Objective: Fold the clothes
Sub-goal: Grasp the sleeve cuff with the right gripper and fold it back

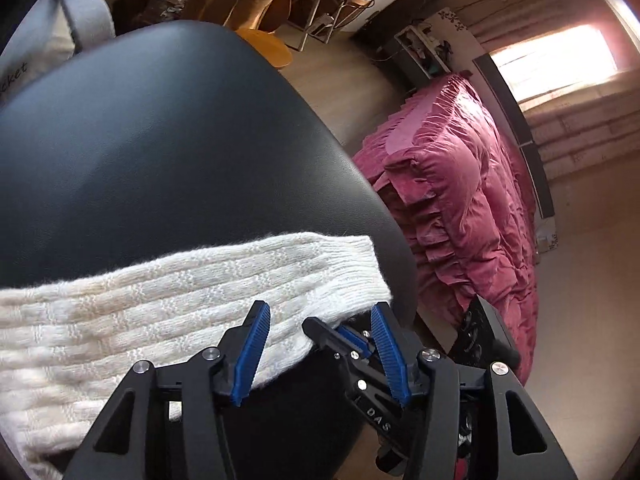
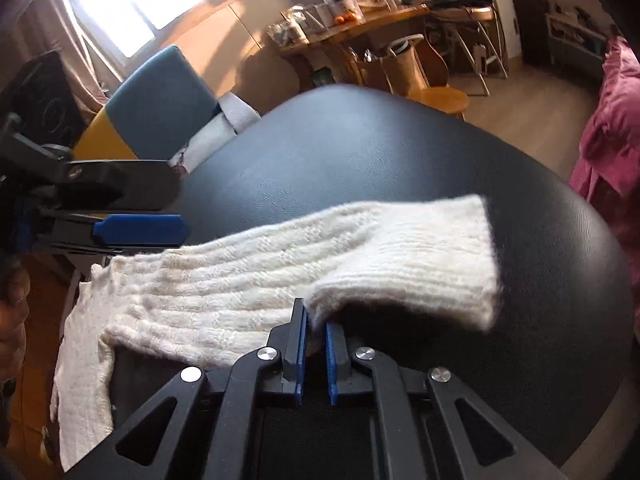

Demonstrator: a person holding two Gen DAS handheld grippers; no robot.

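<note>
Black linkage arms and blue-padded fingers fill the lower edge of both wrist views. Right wrist view: the right gripper (image 2: 316, 322) sits at bottom centre with its jaws drawn narrow, pinching the near edge of a cream knitted sleeve (image 2: 304, 276), at the point where the ribbed cuff (image 2: 424, 256) begins. The sleeve lies on a black padded table (image 2: 360, 152), its long axis running from the lower left of the frame, where the knit hangs over the table edge, to the cuff at centre right; the cuff end is slightly blurred and appears lifted at the pinch. The left gripper (image 2: 140, 230) enters from the left edge of the same view, above the knit near the shoulder end and apparently clear of it. Left wrist view: the left gripper (image 1: 320, 344) stands wide, gripping nothing, with the sleeve (image 1: 180, 292) stretching away to the lower left of the frame and the right gripper's tip (image 1: 336, 334) visible between the left one's fingers at the cloth's corner. Judgement: the right gripper is nearer the cuff and already grips it, so the coming fold likely carries the cuff along the sleeve's long axis toward the lower left. A pink bedspread (image 1: 460, 200) occupies the right background.
</note>
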